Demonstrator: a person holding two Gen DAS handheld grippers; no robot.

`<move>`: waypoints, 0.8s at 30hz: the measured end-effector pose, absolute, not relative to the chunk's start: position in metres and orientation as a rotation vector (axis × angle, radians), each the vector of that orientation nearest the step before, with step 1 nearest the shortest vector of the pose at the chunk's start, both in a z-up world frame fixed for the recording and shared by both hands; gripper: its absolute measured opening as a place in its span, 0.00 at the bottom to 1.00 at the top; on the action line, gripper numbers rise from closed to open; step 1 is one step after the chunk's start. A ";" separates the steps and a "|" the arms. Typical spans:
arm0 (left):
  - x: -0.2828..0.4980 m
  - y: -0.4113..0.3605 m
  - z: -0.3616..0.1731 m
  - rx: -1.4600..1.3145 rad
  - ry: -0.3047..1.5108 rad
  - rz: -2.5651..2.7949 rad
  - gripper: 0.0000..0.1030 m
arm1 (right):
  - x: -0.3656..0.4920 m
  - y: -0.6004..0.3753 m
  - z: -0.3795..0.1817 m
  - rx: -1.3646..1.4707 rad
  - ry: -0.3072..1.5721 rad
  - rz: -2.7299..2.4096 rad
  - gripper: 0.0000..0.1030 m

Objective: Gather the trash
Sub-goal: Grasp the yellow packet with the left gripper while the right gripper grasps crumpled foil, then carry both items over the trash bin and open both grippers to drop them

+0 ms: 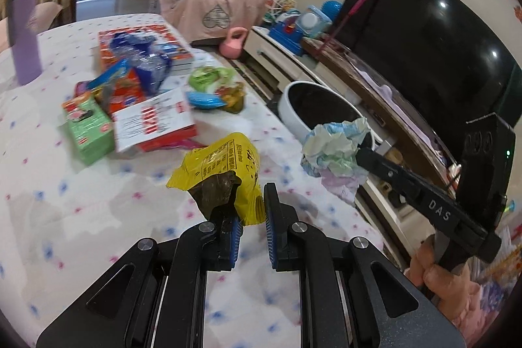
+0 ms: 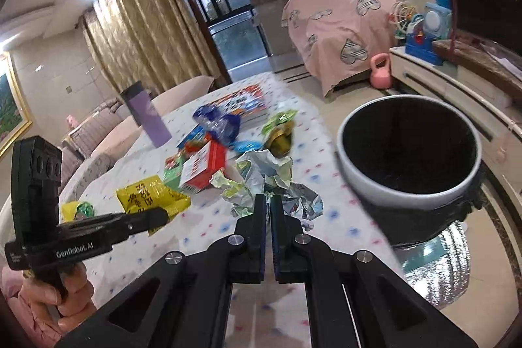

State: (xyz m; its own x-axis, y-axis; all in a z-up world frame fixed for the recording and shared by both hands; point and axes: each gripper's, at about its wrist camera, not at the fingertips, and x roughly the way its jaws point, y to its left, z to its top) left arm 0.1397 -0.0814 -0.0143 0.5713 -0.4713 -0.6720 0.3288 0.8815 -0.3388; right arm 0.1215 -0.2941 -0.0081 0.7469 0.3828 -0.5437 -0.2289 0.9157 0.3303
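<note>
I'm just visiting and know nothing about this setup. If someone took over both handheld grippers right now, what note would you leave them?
Left gripper: shut on the yellow wrapper, lifted off the table.
Right gripper: shut on the crumpled paper, near the white bin.
Done: two pieces picked up; neither is in the bin.
Left: drop both in, then collect the loose wrappers by the boxes.

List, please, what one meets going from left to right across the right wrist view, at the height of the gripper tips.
Left gripper holding the yellow wrapper → right gripper shut on the crumpled paper → white bin.
</note>
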 end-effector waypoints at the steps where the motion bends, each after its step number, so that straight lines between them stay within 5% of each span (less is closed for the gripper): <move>1: 0.142 -0.087 -0.013 -0.175 0.839 -0.482 0.12 | 0.122 -0.299 -0.007 0.252 0.642 0.327 0.02; 24: 0.190 -0.197 0.003 -0.050 0.836 -0.604 0.12 | 0.157 -0.399 0.001 0.318 0.588 0.155 0.02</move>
